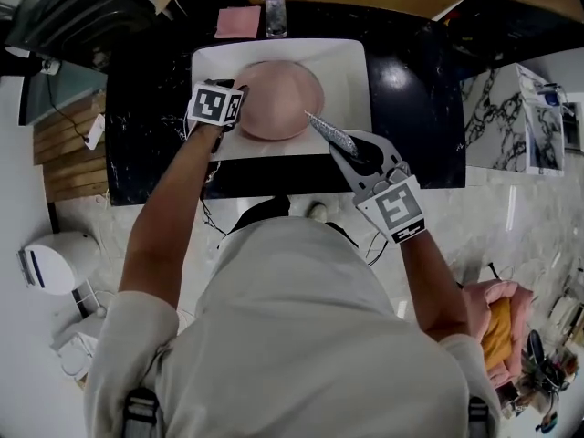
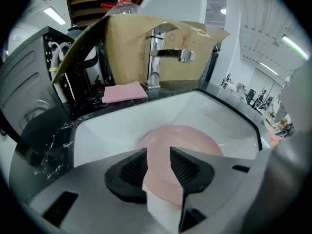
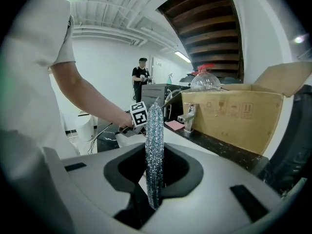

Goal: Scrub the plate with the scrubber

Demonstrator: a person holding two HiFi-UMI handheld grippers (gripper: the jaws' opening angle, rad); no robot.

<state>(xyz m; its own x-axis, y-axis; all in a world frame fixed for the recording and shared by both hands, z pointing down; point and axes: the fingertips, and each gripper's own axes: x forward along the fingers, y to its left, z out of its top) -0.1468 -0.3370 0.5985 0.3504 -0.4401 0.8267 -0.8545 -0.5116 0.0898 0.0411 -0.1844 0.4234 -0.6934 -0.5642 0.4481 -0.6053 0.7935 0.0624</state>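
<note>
Steadying is the step judged in hand: the plate in the sink must be gripped by the released left claw before the scrubber, clenched in the right claw, is applied.

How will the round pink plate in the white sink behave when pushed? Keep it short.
The round pink plate looks rigid and smooth, so it likely keeps its shape. It lies in the white sink, so a sideways push would probably slide it rather than tip it. It looks domed, perhaps face down, so the silvery mesh scrubber may skate off.
</note>
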